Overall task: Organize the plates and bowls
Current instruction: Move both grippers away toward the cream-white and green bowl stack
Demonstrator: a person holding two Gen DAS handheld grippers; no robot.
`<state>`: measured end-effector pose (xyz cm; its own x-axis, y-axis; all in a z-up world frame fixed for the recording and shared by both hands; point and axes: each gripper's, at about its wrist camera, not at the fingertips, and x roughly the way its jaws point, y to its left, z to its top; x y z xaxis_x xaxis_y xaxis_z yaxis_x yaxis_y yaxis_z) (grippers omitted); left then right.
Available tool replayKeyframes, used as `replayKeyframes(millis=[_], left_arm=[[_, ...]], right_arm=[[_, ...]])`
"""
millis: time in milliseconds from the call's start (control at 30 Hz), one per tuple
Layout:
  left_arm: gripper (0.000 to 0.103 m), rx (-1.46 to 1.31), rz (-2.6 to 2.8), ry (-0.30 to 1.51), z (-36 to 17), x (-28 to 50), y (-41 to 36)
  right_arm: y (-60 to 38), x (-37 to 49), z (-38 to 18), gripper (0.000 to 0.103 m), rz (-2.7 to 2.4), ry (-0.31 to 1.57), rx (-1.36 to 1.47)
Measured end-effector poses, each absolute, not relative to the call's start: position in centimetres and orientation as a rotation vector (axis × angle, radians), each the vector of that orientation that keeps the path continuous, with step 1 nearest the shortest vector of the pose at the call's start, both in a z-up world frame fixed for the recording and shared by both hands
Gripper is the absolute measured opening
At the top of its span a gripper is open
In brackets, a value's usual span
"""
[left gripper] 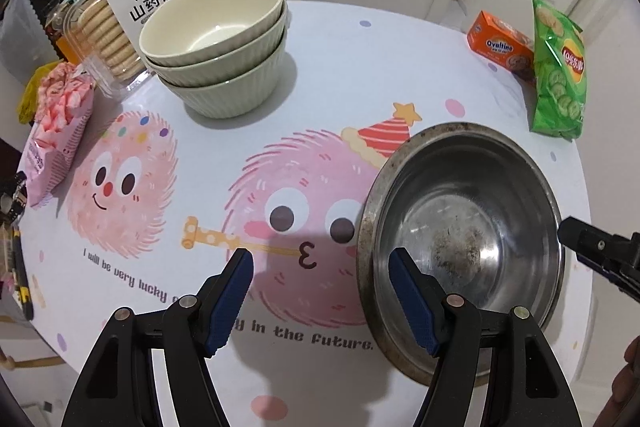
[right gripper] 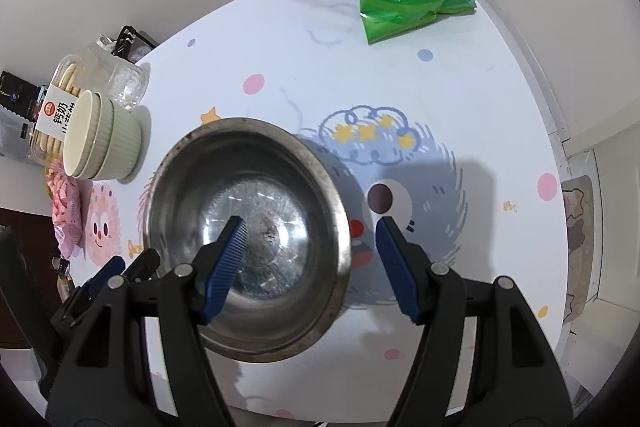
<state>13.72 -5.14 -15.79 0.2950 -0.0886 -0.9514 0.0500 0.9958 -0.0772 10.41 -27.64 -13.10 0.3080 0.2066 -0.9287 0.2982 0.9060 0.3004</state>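
A worn steel bowl (left gripper: pixel 464 227) sits on the patterned tablecloth (left gripper: pixel 320 67); it also shows in the right wrist view (right gripper: pixel 248 219). A stack of three pale green ribbed bowls (left gripper: pixel 220 47) stands at the back left, and shows in the right wrist view (right gripper: pixel 104 139). My left gripper (left gripper: pixel 320 291) is open and empty, its right finger over the steel bowl's near-left rim. My right gripper (right gripper: pixel 310 259) is open and empty, straddling the steel bowl's right rim, left finger inside the bowl. The right gripper's tip shows in the left wrist view (left gripper: pixel 592 247).
A biscuit box (left gripper: pixel 132 7) stands behind the green bowls. A pink snack bag (left gripper: pixel 56 131) lies at the left edge. An orange Ovaltine box (left gripper: pixel 500 43) and a green Lay's bag (left gripper: pixel 558 67) stand at the back right. A clear glass mug (right gripper: pixel 120 83) is behind the bowl stack.
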Motion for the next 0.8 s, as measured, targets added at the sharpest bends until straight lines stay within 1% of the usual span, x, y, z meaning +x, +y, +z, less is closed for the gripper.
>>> replayKeyframes(millis=[433, 800], left_arm=[[0.072, -0.087, -0.018, 1.173, -12.2, 14.3, -3.5], [0.072, -0.157, 0.037, 1.138, -10.8, 16.6, -0.3]], right_arm=[[-22.9, 13.2, -10.8, 0.068, 0.061, 1.266, 0.360], [-20.0, 16.8, -9.3, 0.068, 0.121, 1.249, 0.325]])
